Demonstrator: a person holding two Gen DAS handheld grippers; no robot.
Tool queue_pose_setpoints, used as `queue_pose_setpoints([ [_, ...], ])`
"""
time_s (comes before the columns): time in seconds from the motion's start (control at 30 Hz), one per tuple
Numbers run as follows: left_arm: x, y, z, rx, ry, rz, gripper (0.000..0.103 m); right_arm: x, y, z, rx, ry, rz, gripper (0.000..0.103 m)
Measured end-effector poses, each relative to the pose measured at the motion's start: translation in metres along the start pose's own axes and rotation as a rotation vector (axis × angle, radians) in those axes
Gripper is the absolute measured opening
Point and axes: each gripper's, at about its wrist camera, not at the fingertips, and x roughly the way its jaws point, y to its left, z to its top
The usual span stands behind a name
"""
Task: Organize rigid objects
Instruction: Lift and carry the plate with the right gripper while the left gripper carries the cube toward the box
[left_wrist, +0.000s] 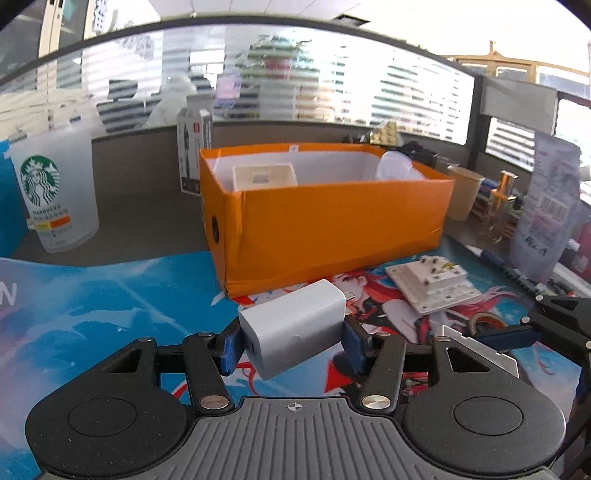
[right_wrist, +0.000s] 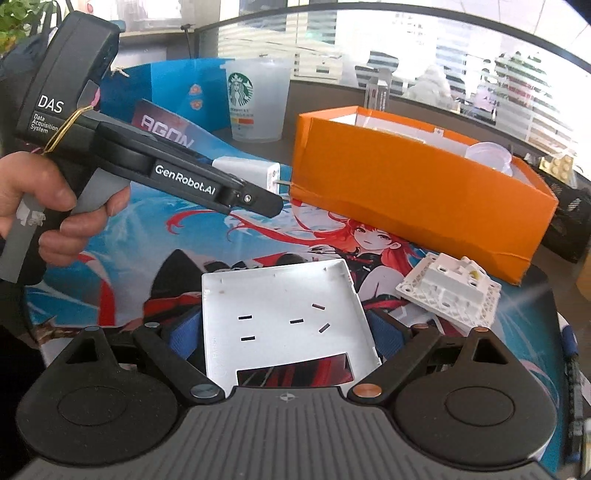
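Note:
My left gripper (left_wrist: 293, 341) is shut on a white charger plug (left_wrist: 291, 326) and holds it above the mat, just in front of the orange box (left_wrist: 332, 225). The charger (right_wrist: 255, 170) and the left gripper (right_wrist: 258, 195) also show in the right wrist view, beside the box's near corner (right_wrist: 406, 199). My right gripper (right_wrist: 284, 334) is shut on a white socket cover plate (right_wrist: 284, 317), low over the mat. A white socket module (left_wrist: 432, 284) lies on the mat right of the box; it shows in the right wrist view (right_wrist: 450, 291) too. The box holds a white square part (left_wrist: 264, 175) and a clear lid (left_wrist: 395, 166).
A frosted Starbucks cup (left_wrist: 55, 192) stands to the left on the grey desk. A printed anime mat (right_wrist: 332, 236) covers the work area. A small carton (left_wrist: 194, 147) stands behind the box. A beige cup (left_wrist: 463, 192), papers and pens crowd the right side.

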Motion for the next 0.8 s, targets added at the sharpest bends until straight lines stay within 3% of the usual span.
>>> queue_pose_setpoints([
  [0.37, -0.030, -0.019, 0.001, 0.043, -0.061, -0.017, 0.053, -0.039, 0.005, -0.009, 0.033, -0.056, -0.067, 0.091],
  [0.8, -0.058, -0.027, 0.018, 0.074, -0.142, 0.004, 0.053, -0.070, -0.002, 0.007, 0.018, -0.150, -0.121, 0.091],
])
